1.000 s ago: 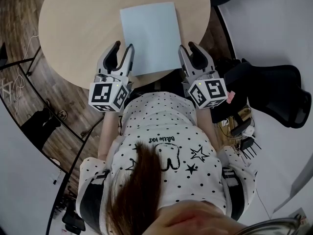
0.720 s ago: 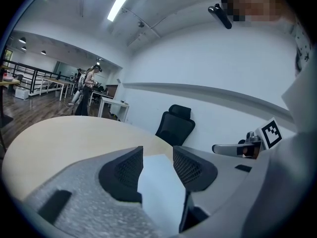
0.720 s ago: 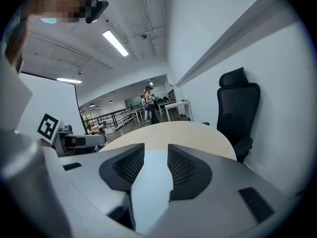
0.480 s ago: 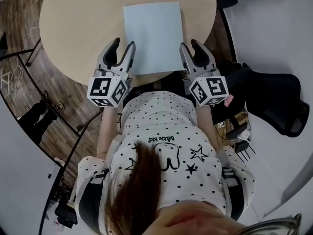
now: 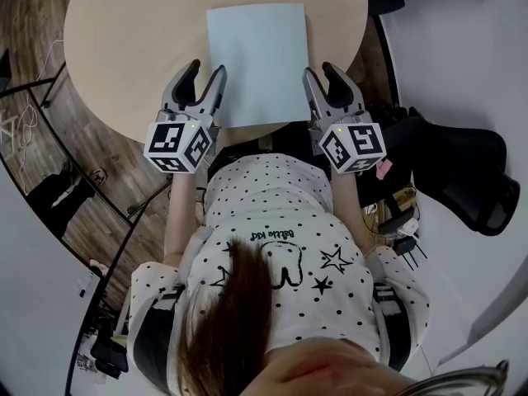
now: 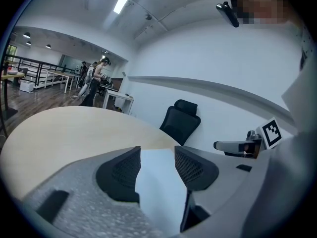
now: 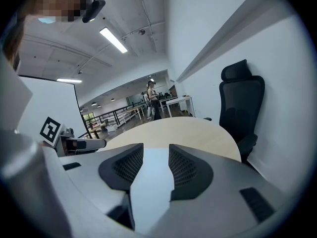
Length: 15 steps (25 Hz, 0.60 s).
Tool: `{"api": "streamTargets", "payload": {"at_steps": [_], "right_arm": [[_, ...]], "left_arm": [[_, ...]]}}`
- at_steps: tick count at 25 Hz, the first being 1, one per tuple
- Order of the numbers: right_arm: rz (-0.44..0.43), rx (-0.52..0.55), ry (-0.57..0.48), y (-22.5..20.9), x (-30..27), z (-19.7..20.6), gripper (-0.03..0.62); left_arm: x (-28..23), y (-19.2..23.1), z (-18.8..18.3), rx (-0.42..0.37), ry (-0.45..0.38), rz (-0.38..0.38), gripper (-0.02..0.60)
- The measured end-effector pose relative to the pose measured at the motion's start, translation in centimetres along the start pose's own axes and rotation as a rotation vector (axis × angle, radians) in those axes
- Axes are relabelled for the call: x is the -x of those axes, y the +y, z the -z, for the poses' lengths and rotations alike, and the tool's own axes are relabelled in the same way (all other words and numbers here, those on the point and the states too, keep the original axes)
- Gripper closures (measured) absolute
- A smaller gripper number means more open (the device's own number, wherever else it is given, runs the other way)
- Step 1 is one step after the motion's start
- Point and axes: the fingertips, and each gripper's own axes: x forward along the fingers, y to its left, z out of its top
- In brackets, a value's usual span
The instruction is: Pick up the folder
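Two tools flank the near end of a pale blue, flat rectangular folder [image 5: 257,64], which lies on a round, light wooden bench [image 5: 132,40]. The left tool [image 5: 207,69] sits just beside the folder's left long edge, close to its near left corner. Its inner tip overlaps that edge from our head view, but we cannot tell whether it touches. The right tool [image 5: 318,71] sits just beside the right long edge, close to the near right corner, and both tools point away from us across the bench.

Each tool's jaws stand spread and have just been opening. In both gripper views the folder's pale surface shows through the gap between the jaws. Neither pad presses on it, so nothing is pinched on either side.

We see the folder lying flat, with its long axis running straight away from us towards the far side of the bench. Its short edges lie crosswise, one near and one far. The near short edge reaches the bench's rim just in front of us, between the two tools. A black office chair [image 5: 462,163] stands off to the right, well apart from the bench.
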Motion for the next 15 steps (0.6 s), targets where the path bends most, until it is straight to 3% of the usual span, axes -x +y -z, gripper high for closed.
{"api": "streamTargets", "payload": {"at_steps": [15], "right_arm": [[-0.002, -0.030, 0.035, -2.4, -0.5, 1.0, 0.417]], "left_arm": [[-1.4, -0.4, 2.3, 0.037, 0.074, -0.026, 0.350]]}}
